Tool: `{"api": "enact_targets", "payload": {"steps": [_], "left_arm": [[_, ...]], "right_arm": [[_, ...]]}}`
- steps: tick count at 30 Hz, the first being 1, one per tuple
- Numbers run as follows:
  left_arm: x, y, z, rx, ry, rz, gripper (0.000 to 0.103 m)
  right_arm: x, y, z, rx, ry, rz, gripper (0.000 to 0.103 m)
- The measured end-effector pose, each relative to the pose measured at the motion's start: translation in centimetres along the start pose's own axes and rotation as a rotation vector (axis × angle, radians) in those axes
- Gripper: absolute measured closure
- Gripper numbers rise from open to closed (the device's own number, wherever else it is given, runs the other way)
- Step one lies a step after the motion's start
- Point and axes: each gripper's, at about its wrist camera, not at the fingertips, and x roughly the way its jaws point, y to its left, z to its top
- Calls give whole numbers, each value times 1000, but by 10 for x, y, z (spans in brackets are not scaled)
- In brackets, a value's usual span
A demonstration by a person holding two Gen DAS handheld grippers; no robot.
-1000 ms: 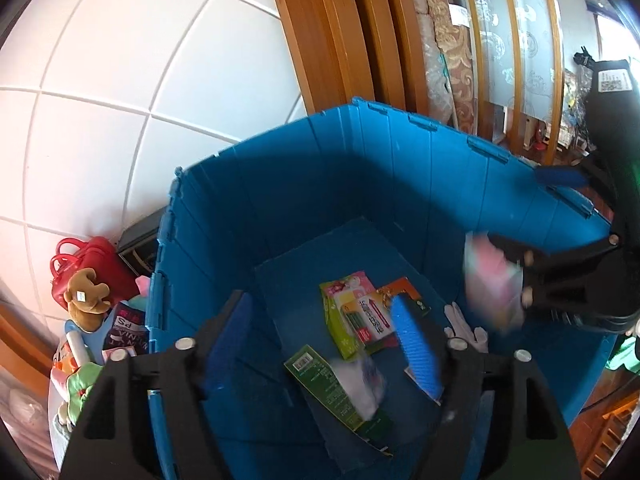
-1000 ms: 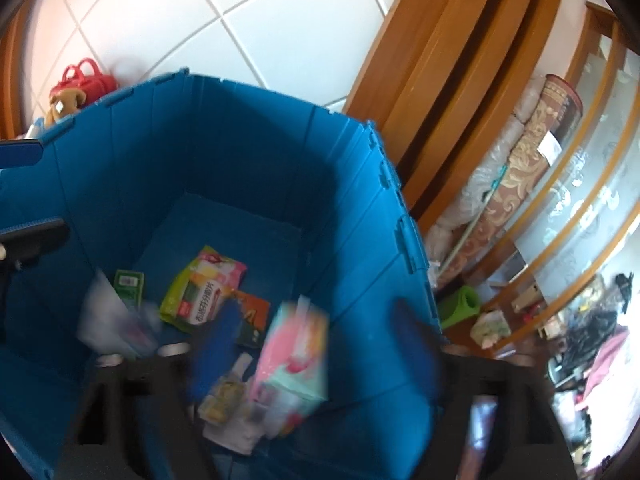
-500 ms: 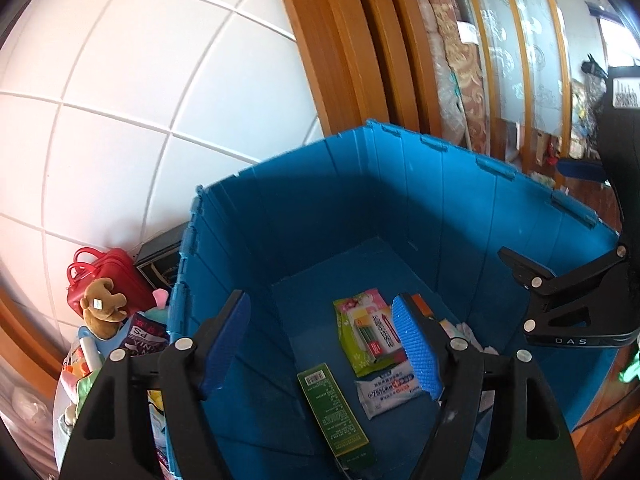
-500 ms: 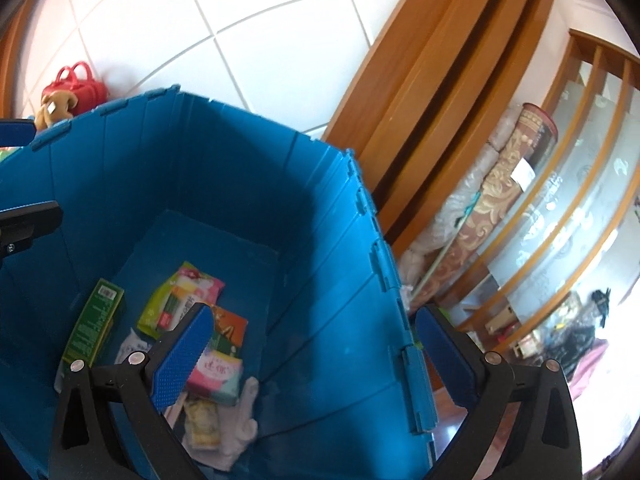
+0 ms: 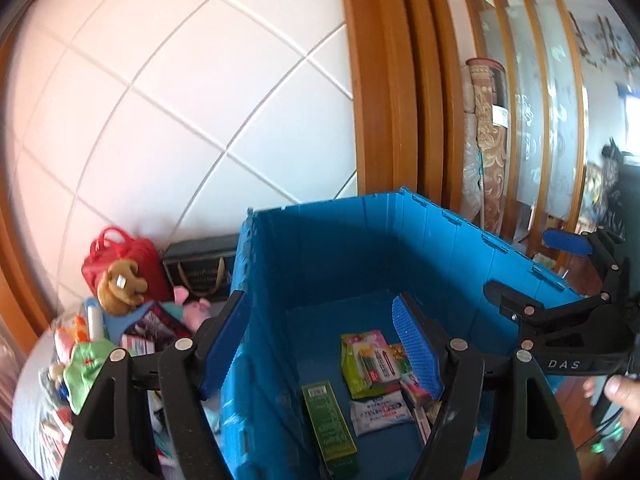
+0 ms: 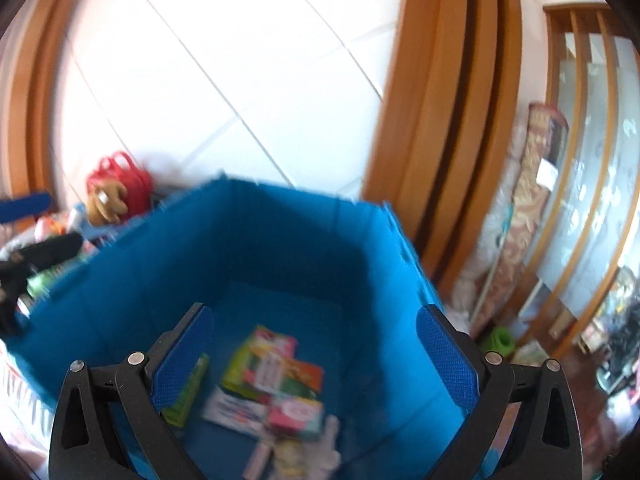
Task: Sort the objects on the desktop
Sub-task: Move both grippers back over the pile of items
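Note:
A blue crate (image 5: 440, 240) (image 6: 280, 240) holds several packets: a green box (image 5: 328, 420) (image 6: 186, 396), a green-pink packet (image 5: 366, 360) (image 6: 260, 356), a white wipes pack (image 5: 380, 412) (image 6: 236, 412) and a pink box (image 6: 296, 414). My left gripper (image 5: 324, 344) is open and empty above the crate's left wall. My right gripper (image 6: 316, 356) is open and empty above the crate; it also shows in the left wrist view (image 5: 536, 268) at the right.
A heap of toys lies left of the crate: a red bag (image 5: 120, 256) (image 6: 120, 180), a brown plush (image 5: 120, 288), a dark bag (image 5: 200, 268). A white tiled wall (image 5: 200, 100) and a wooden door frame (image 5: 392, 80) stand behind. A rolled rug (image 5: 484, 140) leans at the right.
The white wipes pack and the pink box have dropped from the open grippers into the crate. Both grippers have risen and pulled back; the left one has shifted left.

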Motion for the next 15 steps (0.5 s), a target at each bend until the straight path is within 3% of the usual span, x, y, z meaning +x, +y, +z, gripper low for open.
{"api": "enact_targets", "payload": {"steps": [3, 8, 15], "left_arm": [[-12, 30, -7, -52, -9, 45, 30], [-32, 92, -25, -126, -24, 205, 30], [-44, 195, -73, -227, 68, 400, 30]], "right_arm": [[-15, 30, 10, -14, -61, 51, 0], [-30, 84, 29, -3, -147, 192, 0], [-24, 171, 48, -14, -151, 396, 0]]}}
